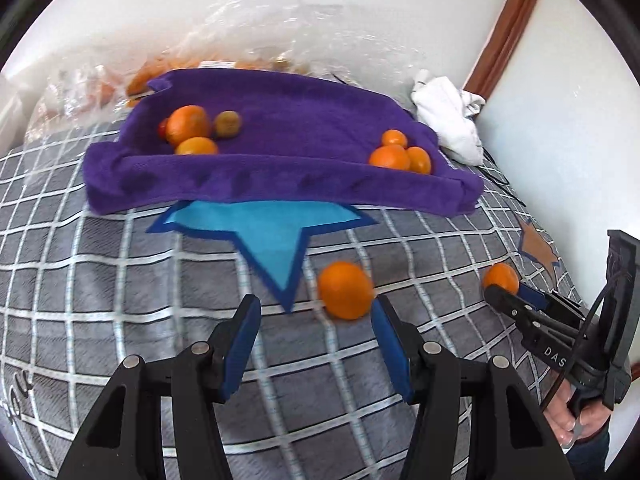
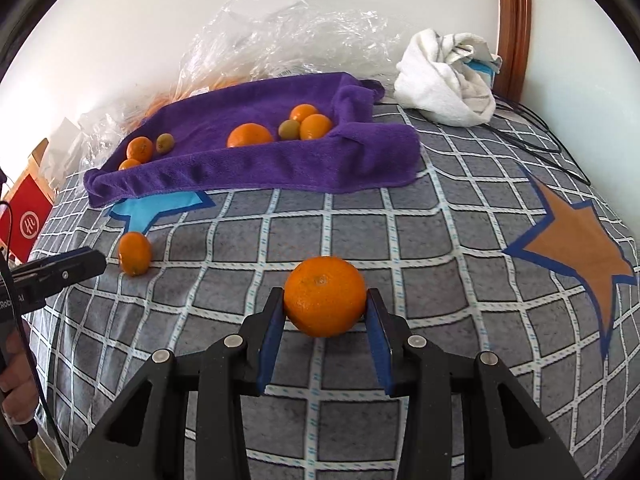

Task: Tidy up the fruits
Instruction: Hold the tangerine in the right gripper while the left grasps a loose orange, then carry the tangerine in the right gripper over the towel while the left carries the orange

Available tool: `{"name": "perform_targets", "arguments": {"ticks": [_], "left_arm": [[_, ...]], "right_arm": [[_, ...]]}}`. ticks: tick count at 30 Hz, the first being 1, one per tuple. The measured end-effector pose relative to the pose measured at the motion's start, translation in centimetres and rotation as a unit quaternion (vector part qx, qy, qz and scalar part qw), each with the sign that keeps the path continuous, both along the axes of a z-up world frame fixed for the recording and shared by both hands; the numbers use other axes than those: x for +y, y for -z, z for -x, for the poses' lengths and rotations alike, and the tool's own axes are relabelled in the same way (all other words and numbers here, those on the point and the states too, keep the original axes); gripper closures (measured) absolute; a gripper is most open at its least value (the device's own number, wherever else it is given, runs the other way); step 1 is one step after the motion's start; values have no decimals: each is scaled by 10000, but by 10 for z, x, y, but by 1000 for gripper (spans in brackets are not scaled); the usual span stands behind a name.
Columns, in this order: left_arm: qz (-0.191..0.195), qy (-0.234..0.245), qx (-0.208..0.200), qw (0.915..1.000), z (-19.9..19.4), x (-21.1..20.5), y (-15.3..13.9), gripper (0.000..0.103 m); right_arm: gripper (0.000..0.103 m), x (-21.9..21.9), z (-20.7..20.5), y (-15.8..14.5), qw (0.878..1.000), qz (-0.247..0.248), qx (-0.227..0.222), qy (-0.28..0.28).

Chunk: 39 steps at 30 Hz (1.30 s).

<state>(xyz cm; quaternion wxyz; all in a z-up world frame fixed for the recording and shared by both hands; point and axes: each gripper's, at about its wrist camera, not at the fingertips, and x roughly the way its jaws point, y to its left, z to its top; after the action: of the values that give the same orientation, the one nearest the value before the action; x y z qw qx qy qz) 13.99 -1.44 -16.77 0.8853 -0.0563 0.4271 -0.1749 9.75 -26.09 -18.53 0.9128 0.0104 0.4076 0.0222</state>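
A purple towel (image 1: 280,132) (image 2: 256,160) lies bunched on the checked bedspread, with oranges and greenish fruits in two clusters (image 1: 188,124) (image 1: 396,156) on it. My right gripper (image 2: 325,294) is shut on an orange (image 2: 325,308), both blue pads pressing its sides above the bedspread. In the left wrist view that gripper (image 1: 508,292) and its orange (image 1: 500,278) show at the right. A loose orange (image 1: 346,290) (image 2: 135,254) rests on the bedspread by the blue star. My left gripper (image 1: 317,303) is open, this orange just beyond its right fingertip (image 1: 382,308), nothing between the pads.
A crumpled clear plastic bag (image 2: 288,32) holding more fruit lies behind the towel against the wall. A white cloth (image 2: 444,80) sits at the back right beside a wooden frame and black cables (image 2: 532,136). An orange star patch (image 2: 576,240) marks the bedspread; a red box (image 2: 28,216) stands off the left edge.
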Motion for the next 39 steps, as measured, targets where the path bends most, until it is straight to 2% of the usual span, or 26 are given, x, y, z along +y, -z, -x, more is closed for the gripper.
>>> {"name": "perform_targets", "arguments": {"ticks": [3,7,9,11,12,17,24,31,39], "left_arm": [[-3,6,51,10000,-5,-10,3,48],[45,-61,186,9998,-11,-16,10,57],[28,-99,143,9998,-12,-18,11,57],[-53,-130,108,9998,-13,-22,13,63],[-60,-133,90,9999,-14,-23,13,70],[-154,-249,148,9995,-14,-13,10,69],[-343,-629,101,9974,-5,23,0,70],[-292,-901,105,9954,6,51,-14,69],[-340,-955,-65,9948,0,57,-40,69]], "right_arm": [[63,-7,4,1,10000,-17,15,49],[63,-10,6,3,9999,-103,40,61],[63,-9,6,5,9999,-152,42,37],[63,-5,5,7,9998,-170,64,-2],[63,-3,5,8,9999,-151,59,-11],[63,7,1,7,9999,-118,68,-59],[63,17,-5,0,9998,-159,113,-89],[63,33,-9,-22,9996,-131,0,-234],[63,40,-18,-48,9988,-330,-140,-330]]}}
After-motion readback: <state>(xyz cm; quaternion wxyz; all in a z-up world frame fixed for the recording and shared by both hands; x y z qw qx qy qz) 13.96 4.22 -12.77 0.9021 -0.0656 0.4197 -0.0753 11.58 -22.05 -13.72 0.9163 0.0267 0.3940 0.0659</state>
